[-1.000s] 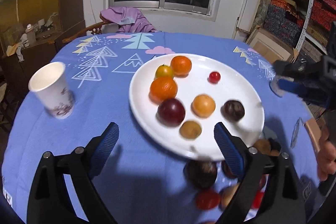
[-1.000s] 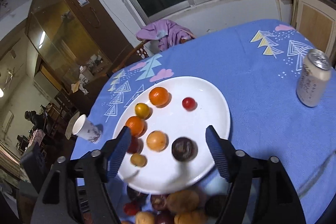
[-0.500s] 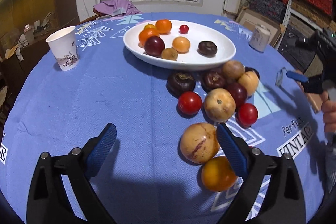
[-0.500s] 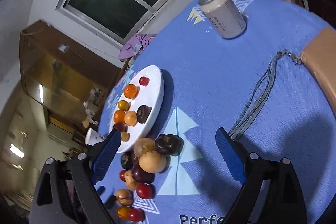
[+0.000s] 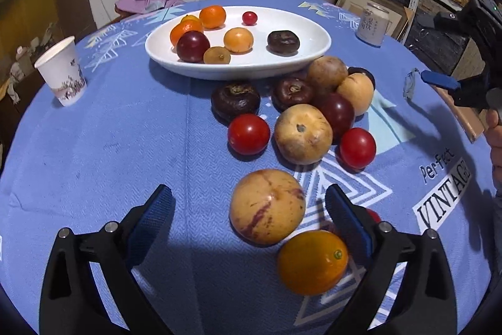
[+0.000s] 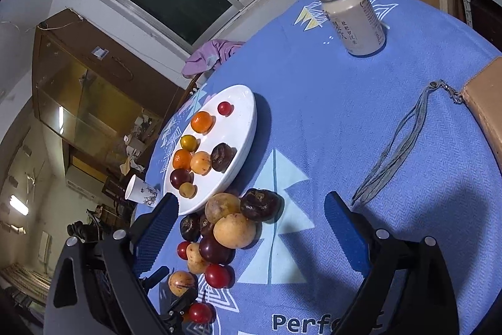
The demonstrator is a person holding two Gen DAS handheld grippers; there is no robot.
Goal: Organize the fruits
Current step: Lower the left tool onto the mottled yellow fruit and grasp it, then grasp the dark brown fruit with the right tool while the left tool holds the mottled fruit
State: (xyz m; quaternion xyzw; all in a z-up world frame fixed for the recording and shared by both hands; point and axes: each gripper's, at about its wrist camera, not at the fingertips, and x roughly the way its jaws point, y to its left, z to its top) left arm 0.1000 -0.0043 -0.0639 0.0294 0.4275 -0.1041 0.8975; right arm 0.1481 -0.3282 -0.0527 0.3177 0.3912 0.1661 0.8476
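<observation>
The left tongs (image 5: 248, 209) hang low over the blue patterned tablecloth (image 5: 109, 146) that covers the round surface, their jaws standing wide and opening, gripping nothing; a pale yellow melon-like fruit with purple streaks (image 5: 266, 206) lies on the cloth between the blue pads, touching neither, and an orange citrus fruit (image 5: 312, 262) sits just beside it, close against the right-hand pad. Beyond them the loose fruits lie in a tight cluster: two red tomatoes (image 5: 248, 134), a large tan round fruit (image 5: 303, 133), a dark red plum (image 5: 337, 112), two dark brown wrinkled fruits (image 5: 235, 100) and a couple of tan ones at the back, touching the plate's near edge. The white oval plate (image 5: 313, 36) holds mandarins (image 5: 212, 17), a plum, a small cherry tomato (image 5: 249, 18), two yellow-orange fruits and one dark brown fruit. A paper cup (image 5: 61, 71) stands well apart on the left, a drink can (image 5: 373, 24) on the far right. The right tongs (image 6: 248, 228) are tilted, also wide and opening, with nothing clamped; in their view the same cluster (image 6: 233, 229) lies between the pads without contact, and a grey cord (image 6: 395, 146) trails from a tan flat item (image 6: 486, 115) at the edge. A hand (image 5: 495, 131) shows at the right border of the left view.
</observation>
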